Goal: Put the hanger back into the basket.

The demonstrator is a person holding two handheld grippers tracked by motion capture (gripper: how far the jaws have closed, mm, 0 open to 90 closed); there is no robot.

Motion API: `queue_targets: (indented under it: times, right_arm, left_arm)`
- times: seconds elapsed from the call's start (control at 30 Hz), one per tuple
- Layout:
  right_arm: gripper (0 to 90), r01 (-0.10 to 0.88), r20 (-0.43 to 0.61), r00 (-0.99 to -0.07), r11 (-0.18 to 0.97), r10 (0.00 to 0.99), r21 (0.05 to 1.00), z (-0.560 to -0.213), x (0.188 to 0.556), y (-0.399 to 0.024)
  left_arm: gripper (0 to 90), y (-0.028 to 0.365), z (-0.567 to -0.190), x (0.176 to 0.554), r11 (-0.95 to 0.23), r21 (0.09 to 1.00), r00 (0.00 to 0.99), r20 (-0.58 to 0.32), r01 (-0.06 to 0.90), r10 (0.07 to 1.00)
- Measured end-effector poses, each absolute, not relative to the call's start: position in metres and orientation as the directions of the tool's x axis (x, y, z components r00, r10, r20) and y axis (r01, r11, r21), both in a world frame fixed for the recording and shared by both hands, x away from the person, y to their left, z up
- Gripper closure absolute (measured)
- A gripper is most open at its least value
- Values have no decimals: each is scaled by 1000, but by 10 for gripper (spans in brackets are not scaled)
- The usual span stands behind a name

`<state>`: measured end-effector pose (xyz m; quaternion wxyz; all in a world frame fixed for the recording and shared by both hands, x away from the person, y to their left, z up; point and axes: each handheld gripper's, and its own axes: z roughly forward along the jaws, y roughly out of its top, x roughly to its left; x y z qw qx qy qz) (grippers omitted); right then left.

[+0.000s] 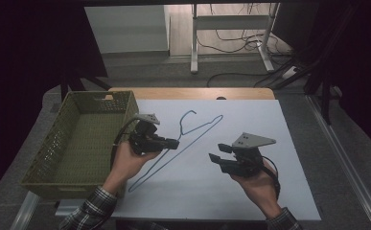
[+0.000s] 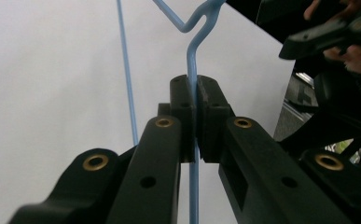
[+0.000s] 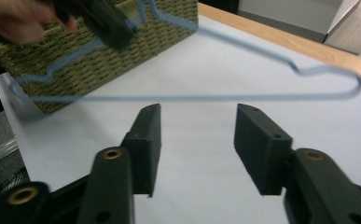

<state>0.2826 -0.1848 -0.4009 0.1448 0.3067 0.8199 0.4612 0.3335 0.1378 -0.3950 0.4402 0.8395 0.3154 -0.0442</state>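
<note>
high view: left gripper [image 1: 172,143] on hanger [image 1: 192,134]

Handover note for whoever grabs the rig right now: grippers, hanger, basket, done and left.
Left gripper: shut on the blue wire hanger, jaws pinching one wire of it, seen close in the left gripper view.
Right gripper: open, holding nothing, short of the hanger.
Hanger: over the white sheet; the right gripper view suggests it is lifted, hook end toward the green woven basket.
Basket: at the table's left, nothing in it.
Done: hanger gripped by the left.
Left: probably move the hanger to the basket; right gripper free to steady it.
</note>
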Motion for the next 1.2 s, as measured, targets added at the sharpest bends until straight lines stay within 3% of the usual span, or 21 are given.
queue_targets:
  times: [0.33, 0.57, 0.87, 1.2]
  right_arm:
    - [314, 418, 95, -754, 364, 650, 833, -410, 280, -217]
    - [280, 436, 97, -732, 355, 674, 827, -415, 276, -231]
    - [239, 469, 118, -703, 332, 702, 819, -424, 273, -250]
    - [99, 465, 94, -677, 325, 730, 823, -434, 268, -267]
  left_arm:
    - [875, 173, -359, 334, -376, 731, 781, -339, 569, 524]
    - [876, 205, -331, 329, -375, 746, 771, -281, 550, 571]
    - [876, 262, -324, 328, -336, 764, 729, -245, 551, 640]
    - [875, 325, -330, 327, -247, 772, 657, -274, 586, 702]
